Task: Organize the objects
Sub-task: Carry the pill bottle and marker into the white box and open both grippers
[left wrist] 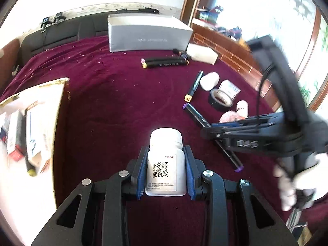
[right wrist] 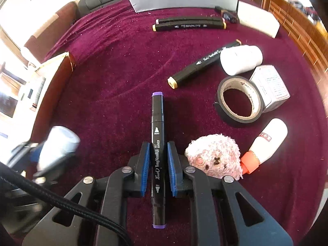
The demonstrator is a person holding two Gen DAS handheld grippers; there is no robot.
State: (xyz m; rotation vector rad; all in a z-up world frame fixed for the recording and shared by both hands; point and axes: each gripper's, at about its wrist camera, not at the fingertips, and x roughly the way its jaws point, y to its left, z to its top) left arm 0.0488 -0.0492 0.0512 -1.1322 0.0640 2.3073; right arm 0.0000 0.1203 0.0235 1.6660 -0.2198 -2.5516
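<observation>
While the left gripper [left wrist: 166,170] clenches a white pill bottle [left wrist: 165,164] above the maroon cloth [left wrist: 114,102], the right gripper [right wrist: 157,171] straddles a purple-capped marker [right wrist: 157,143] lying there, fingers not yet touching it.

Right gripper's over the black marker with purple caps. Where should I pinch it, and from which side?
Pinch the black marker with purple caps mid-barrel, from above, with the right gripper's fingers across its flat long sides. It lies flat, already centred between the open pads; the fuzzy pink toy crowds the right.
</observation>
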